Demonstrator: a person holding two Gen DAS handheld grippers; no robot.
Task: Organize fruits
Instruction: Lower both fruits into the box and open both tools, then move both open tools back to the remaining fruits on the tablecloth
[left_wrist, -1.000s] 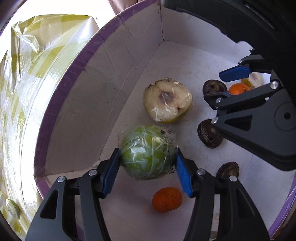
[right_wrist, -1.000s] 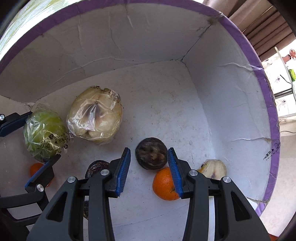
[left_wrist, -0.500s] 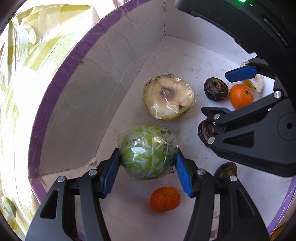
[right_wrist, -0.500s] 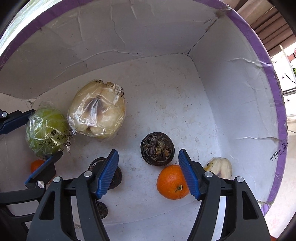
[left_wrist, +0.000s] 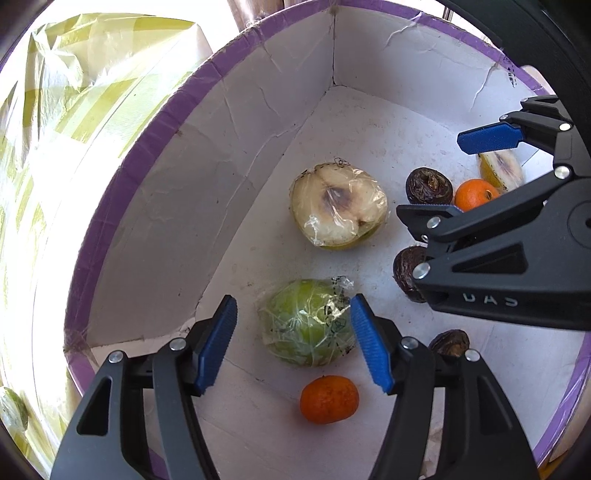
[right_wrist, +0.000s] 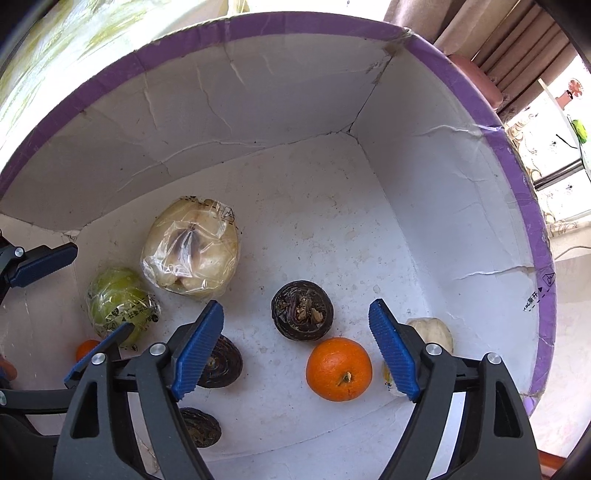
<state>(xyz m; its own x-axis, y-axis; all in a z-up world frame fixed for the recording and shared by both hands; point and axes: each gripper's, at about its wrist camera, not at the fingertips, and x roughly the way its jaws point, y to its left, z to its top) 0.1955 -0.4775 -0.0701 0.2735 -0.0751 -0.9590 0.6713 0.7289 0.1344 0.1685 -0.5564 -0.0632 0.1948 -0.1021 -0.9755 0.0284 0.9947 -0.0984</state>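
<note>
Fruit lies right beneath you in the box (right_wrist: 424, 192): your left gripper (left_wrist: 295, 343) is opening around the wrapped green fruit (left_wrist: 306, 325), your right gripper (right_wrist: 295, 350) opening, empty, above the dark fruit (right_wrist: 302, 310).

Up and to the left of your left claw you see a yellow-and-white plastic sheet (left_wrist: 74, 122), crinkled and washed out by strong daylight. Up and to the right of your right claw, pinkish-brown pleated curtains (right_wrist: 517, 48) hang beside a bright window area (right_wrist: 554, 122). Under them a patterned cloth (right_wrist: 532, 147) lies in full sun, which bleaches that whole side.
</note>
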